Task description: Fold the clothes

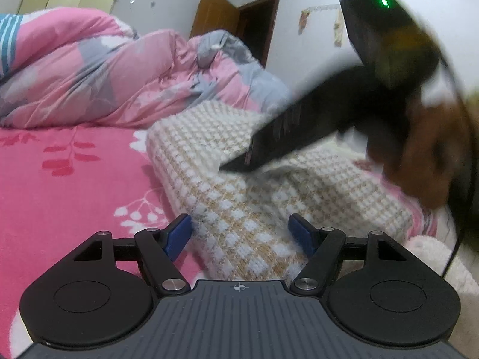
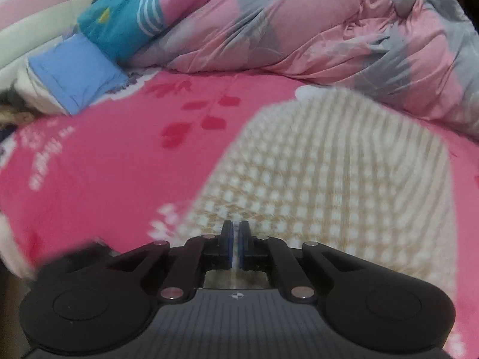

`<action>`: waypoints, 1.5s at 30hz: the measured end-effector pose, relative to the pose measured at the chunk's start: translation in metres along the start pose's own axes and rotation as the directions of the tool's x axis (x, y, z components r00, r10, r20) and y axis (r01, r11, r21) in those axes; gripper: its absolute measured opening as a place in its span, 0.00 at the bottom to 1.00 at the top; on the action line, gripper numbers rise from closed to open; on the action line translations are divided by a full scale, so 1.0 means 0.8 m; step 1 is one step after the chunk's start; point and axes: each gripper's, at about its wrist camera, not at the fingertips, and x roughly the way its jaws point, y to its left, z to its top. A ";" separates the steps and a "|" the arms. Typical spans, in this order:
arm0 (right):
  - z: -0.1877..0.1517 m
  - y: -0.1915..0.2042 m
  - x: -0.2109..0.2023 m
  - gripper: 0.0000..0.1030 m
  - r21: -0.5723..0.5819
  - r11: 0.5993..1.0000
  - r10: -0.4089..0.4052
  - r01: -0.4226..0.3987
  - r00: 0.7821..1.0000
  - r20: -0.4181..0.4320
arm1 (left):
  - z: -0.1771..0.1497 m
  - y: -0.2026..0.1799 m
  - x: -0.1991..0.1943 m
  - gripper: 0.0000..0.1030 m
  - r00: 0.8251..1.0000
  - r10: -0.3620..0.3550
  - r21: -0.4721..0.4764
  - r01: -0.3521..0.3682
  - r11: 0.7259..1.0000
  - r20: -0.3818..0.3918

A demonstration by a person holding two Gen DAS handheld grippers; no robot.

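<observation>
A cream and tan checked knit sweater lies on the pink bed sheet. My left gripper is open, its blue fingertips spread either side of the sweater's near part and just above it. My right gripper is shut, with a thin sliver of the sweater's edge pinched between its pads. In the left wrist view the right gripper appears blurred, coming in from the upper right with its tip on the sweater, held by a person's hand.
A crumpled pink and grey quilt is piled along the far side of the bed. A folded blue cloth and a teal pillow lie at the far left. A brown door stands behind.
</observation>
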 end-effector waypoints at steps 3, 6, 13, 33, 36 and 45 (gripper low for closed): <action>0.014 -0.010 -0.016 0.00 0.095 0.995 0.026 -0.025 1.000 -0.015 | 0.005 0.000 -0.005 0.70 1.000 -0.012 0.002 0.012 1.000 -0.001; 0.020 0.003 -0.057 0.03 0.089 0.996 0.029 -0.030 0.999 0.015 | 0.006 -0.001 -0.007 0.69 1.000 -0.015 -0.001 0.015 1.000 -0.010; -0.045 -0.014 -0.042 0.00 0.158 0.987 0.012 -0.020 0.999 0.051 | 0.010 -0.006 -0.017 0.69 0.999 -0.013 0.038 0.014 0.999 -0.031; -0.188 -0.060 -0.143 0.34 0.413 0.909 -0.197 0.051 0.927 0.320 | 0.107 -0.051 0.034 0.76 0.998 0.061 0.276 -0.064 0.959 0.019; -0.208 -0.066 -0.157 0.34 0.424 0.905 -0.172 0.010 0.923 0.345 | 0.125 -0.070 0.072 0.76 0.995 0.101 0.362 -0.098 0.927 0.009; -0.248 -0.108 -0.187 0.35 0.534 0.843 -0.175 -0.066 0.904 0.389 | 0.106 -0.114 0.162 0.76 0.981 0.175 0.553 -0.100 0.827 -0.086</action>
